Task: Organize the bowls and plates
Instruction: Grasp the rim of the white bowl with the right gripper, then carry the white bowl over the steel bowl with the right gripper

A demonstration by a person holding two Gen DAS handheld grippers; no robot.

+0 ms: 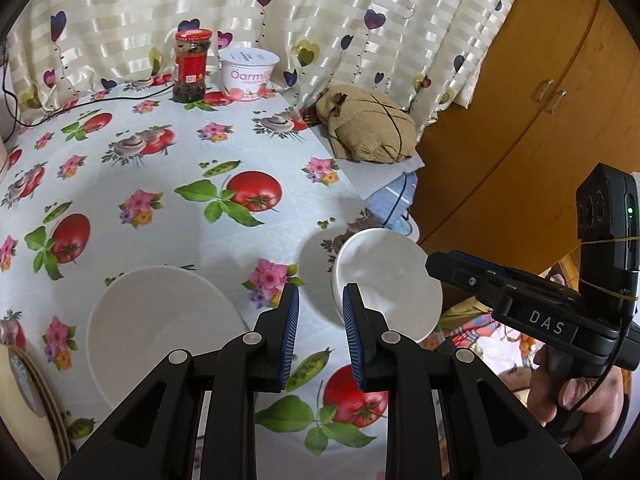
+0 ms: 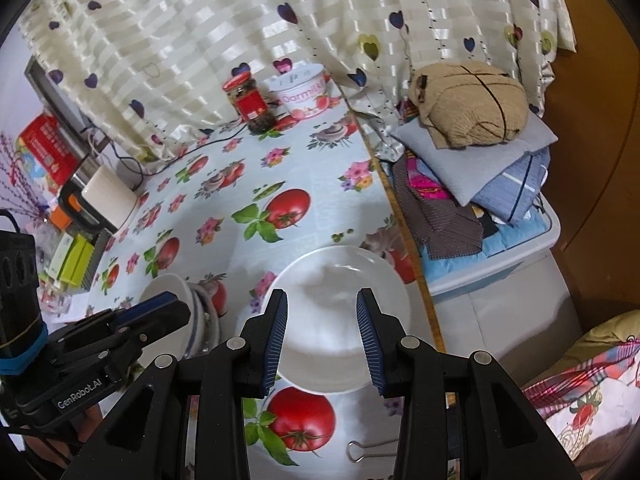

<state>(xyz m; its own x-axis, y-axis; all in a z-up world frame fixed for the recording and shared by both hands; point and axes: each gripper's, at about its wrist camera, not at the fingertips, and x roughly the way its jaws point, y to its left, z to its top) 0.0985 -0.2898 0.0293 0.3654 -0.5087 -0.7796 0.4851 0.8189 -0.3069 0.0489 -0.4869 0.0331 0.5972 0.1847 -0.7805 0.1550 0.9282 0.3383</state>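
Observation:
In the left wrist view my left gripper (image 1: 320, 292) is open and empty above the flowered tablecloth. A large white bowl (image 1: 160, 332) sits just to its left. A smaller white bowl (image 1: 388, 280) sits to its right near the table edge, and the right gripper's body (image 1: 520, 300) reaches over it. In the right wrist view my right gripper (image 2: 322, 298) is open, its fingers hovering over that white bowl (image 2: 340, 320). A stack of bowls (image 2: 188, 304) stands to the left, partly hidden by the left gripper (image 2: 160, 312).
A red-lidded jar (image 1: 192, 66) and a yoghurt tub (image 1: 248, 74) stand at the table's back. Folded clothes (image 2: 472, 152) lie on a plastic bin at the right. Boxes and a white device (image 2: 108, 196) crowd the left side. A binder clip (image 2: 368, 450) lies near the front edge.

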